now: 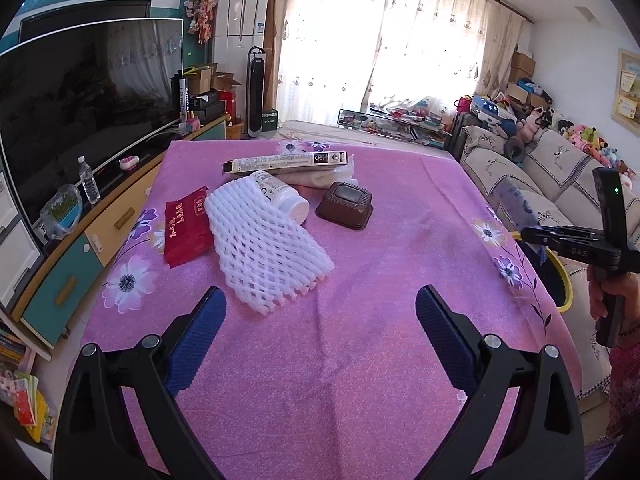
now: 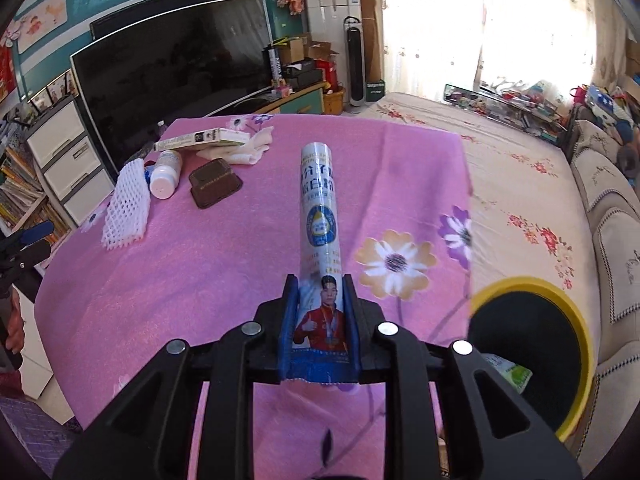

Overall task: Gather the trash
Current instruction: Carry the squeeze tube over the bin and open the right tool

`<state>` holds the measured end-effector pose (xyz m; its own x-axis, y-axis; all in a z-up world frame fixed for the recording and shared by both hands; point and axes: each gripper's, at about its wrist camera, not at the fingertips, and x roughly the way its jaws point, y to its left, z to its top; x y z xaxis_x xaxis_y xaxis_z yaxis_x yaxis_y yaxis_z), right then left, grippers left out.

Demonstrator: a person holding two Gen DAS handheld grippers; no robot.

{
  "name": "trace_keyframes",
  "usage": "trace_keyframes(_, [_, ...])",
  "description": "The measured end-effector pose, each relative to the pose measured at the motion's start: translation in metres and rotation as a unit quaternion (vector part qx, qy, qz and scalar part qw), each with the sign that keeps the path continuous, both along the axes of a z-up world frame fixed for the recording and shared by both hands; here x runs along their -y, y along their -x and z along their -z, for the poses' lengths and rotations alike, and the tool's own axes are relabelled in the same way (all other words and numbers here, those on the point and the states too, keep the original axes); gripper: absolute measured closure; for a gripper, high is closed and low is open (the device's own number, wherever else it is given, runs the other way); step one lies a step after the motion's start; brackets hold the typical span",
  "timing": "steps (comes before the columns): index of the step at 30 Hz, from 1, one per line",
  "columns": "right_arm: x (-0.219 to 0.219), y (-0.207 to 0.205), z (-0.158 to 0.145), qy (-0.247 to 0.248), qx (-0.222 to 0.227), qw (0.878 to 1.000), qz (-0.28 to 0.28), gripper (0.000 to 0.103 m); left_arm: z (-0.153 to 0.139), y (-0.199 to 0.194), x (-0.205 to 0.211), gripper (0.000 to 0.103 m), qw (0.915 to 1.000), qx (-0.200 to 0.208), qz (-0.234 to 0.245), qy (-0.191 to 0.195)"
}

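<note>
My right gripper [image 2: 320,292] is shut on a tall printed tube-shaped wrapper [image 2: 318,204], held above the pink flowered tablecloth [image 2: 224,272]. A yellow-rimmed black bin [image 2: 532,352] stands just right of it, below the table edge, with a green-white packet inside. My left gripper [image 1: 320,304] is open and empty above the cloth [image 1: 360,320]. Ahead of it lie a white foam net [image 1: 264,248], a red packet [image 1: 186,224], a white bottle [image 1: 284,196], a brown plastic tray [image 1: 345,204], a long box [image 1: 288,160] and a crumpled tissue [image 1: 320,178].
A large TV [image 1: 80,112] on a low cabinet runs along the left. A sofa [image 1: 540,176] with soft toys is on the right. A floral-covered surface [image 2: 500,152] lies beyond the table. The right gripper also shows at the left wrist view's right edge [image 1: 580,248].
</note>
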<state>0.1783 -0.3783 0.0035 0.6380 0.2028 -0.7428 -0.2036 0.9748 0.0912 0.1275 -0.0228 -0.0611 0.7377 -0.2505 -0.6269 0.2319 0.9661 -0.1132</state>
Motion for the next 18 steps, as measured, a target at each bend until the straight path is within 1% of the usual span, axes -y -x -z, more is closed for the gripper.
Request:
trace_keyframes(2, [0.027,0.013,-0.003,0.009,0.002,0.999,0.036,0.082,-0.001,0.001,0.003,0.009,1.0,0.002,0.004,-0.001])
trace_keyframes(4, [0.057,0.022,0.001,0.018,-0.005,0.997,0.076,0.082,-0.002,0.001,0.007,0.009,1.0,0.002,0.008,-0.001])
trace_keyframes(7, [0.1,0.029,0.013,0.026,-0.023,0.991,0.131,0.082,-0.002,0.002,0.013,0.009,0.9999,0.002,0.013,-0.003])
trace_keyframes(9, [0.12,0.032,0.023,0.033,-0.032,0.986,0.16,0.082,-0.003,0.002,0.017,0.009,0.9998,0.003,0.016,-0.006])
trace_keyframes(14, [0.156,0.031,0.044,0.028,-0.054,0.978,0.198,0.082,-0.004,0.001,0.025,0.009,0.9996,0.002,0.023,-0.014])
trace_keyframes(18, [0.17,0.028,0.058,0.025,-0.067,0.975,0.212,0.081,-0.005,0.0,0.027,0.009,0.9995,0.003,0.026,-0.018])
